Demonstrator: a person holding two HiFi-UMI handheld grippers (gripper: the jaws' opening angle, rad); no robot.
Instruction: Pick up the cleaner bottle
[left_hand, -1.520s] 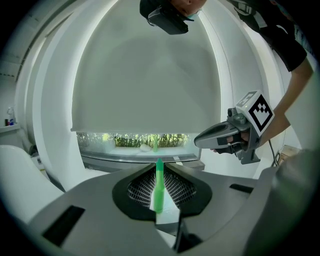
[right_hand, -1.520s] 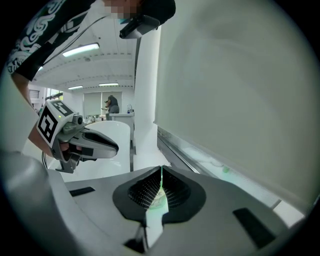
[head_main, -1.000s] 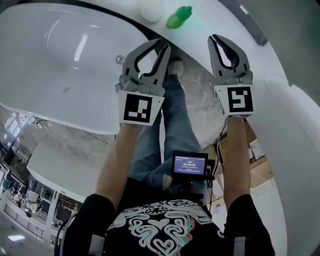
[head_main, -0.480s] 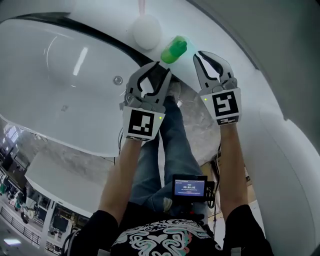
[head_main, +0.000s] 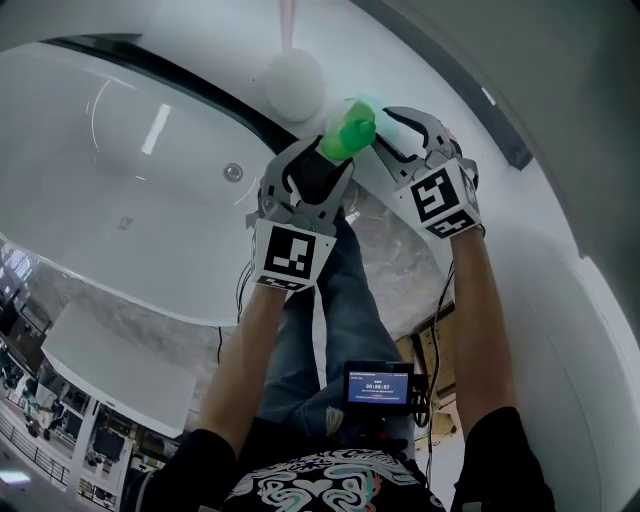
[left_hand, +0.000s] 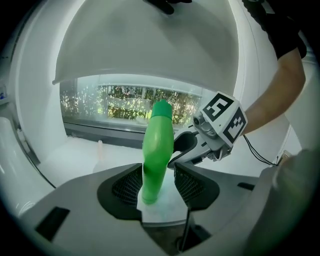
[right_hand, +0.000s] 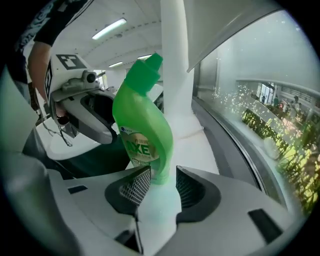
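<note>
The green cleaner bottle (head_main: 347, 133) stands upright on the white ledge (head_main: 420, 60) behind the tub. My left gripper (head_main: 322, 160) reaches it from the tub side. Its jaws have just been opening, and the bottle's base (left_hand: 151, 192) stands between the mesh pads (left_hand: 127, 187) without being squeezed. My right gripper (head_main: 381, 130) comes from the other side. Its jaws have also just been opening, with the labelled lower body (right_hand: 145, 145) between the tips. In each gripper view the other gripper shows behind the bottle: the right gripper (left_hand: 186, 149) and the left gripper (right_hand: 95, 122).
A white bathtub (head_main: 120, 130) with a metal drain (head_main: 233, 172) lies to the left. A round white ball (head_main: 295, 82) sits on the ledge beside the bottle. A white column (right_hand: 175, 65) rises behind it, with a window (left_hand: 130, 102) along the ledge.
Both grippers went forward and down from in front of the ledge to the bottle. Their jaws went from shut to open and now stand on either side of it.
</note>
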